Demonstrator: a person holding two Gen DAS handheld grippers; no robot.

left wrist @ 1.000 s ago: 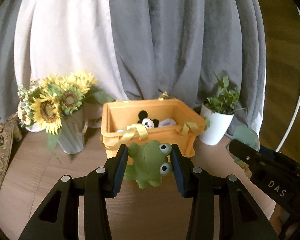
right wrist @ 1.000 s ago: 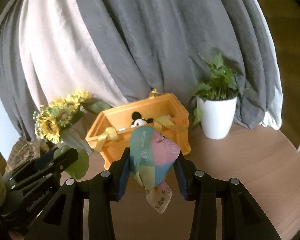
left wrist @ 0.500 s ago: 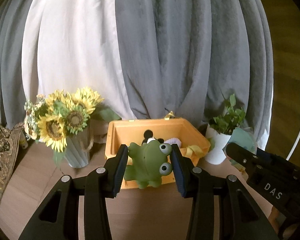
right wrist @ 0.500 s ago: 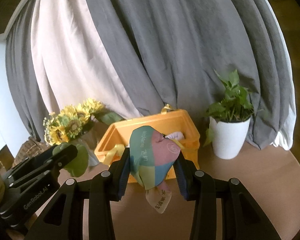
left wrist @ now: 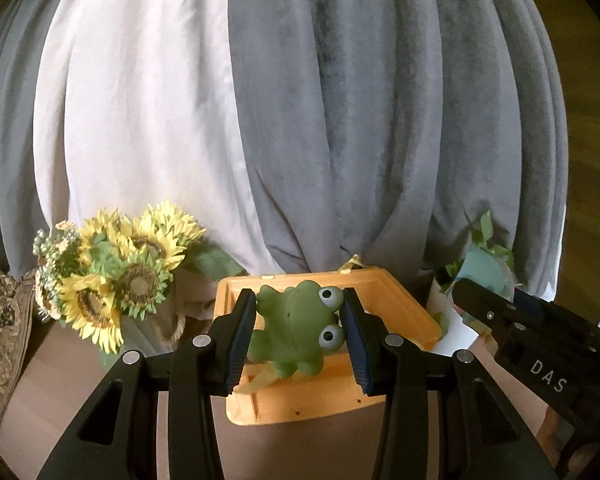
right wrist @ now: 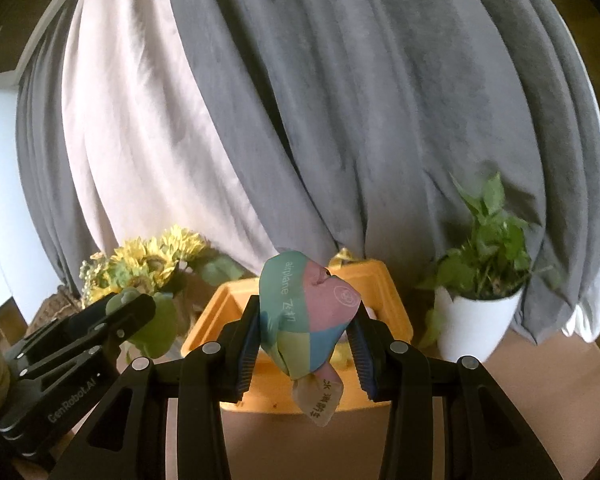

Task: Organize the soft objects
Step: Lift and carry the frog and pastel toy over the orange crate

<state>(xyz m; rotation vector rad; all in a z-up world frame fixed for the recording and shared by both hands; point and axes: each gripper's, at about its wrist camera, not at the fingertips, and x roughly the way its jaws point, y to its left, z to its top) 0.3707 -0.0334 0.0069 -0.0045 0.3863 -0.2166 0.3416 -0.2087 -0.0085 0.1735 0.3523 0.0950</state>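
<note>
We pinch a green rubber frog toy (left wrist: 300, 326) in our left tongs (left wrist: 299, 336), above the orange plastic crate (left wrist: 396, 308). Our right tongs (right wrist: 305, 338) clamp a pastel patchwork cloth pouch (right wrist: 304, 316) over that crate's (right wrist: 388, 288) front edge. Sunflowers (left wrist: 116, 272) and a white potted plant (right wrist: 476, 320) flank it on the wooden counter (right wrist: 520, 376).

Left gripper (left wrist: 299, 334) clamped, right gripper (right wrist: 306, 336) clamped (side by side)
</note>
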